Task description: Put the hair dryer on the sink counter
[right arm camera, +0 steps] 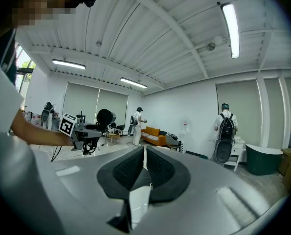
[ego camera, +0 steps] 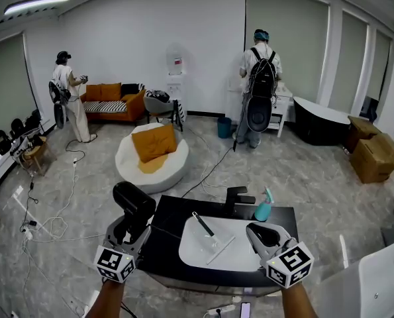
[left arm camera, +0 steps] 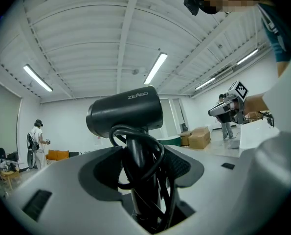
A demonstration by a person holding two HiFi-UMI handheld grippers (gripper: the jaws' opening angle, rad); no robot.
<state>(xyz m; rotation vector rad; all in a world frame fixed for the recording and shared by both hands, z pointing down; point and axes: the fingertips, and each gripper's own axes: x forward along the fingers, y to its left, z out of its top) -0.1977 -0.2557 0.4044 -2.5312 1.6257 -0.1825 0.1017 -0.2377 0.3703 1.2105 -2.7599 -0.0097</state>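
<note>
A black hair dryer [ego camera: 134, 202] stands upright in my left gripper [ego camera: 132, 229], which is shut on its handle with the coiled cord [left arm camera: 144, 166] bunched between the jaws. In the left gripper view the dryer's barrel [left arm camera: 125, 111] fills the middle, above the jaws. It hangs over the left end of the black sink counter [ego camera: 167, 244], beside the white basin [ego camera: 216, 244]. My right gripper [ego camera: 263, 232] is shut with nothing in it, raised over the basin's right edge. In the right gripper view the pads [right arm camera: 144, 168] meet.
On the counter stand a black faucet [ego camera: 235, 197] and a teal bottle [ego camera: 263, 209]; a black-handled tool [ego camera: 203, 224] lies in the basin. Beyond are a white pouf [ego camera: 150, 161] with an orange cushion, floor cables [ego camera: 57, 220], cardboard boxes [ego camera: 372, 154], a black tub [ego camera: 319, 121] and two persons.
</note>
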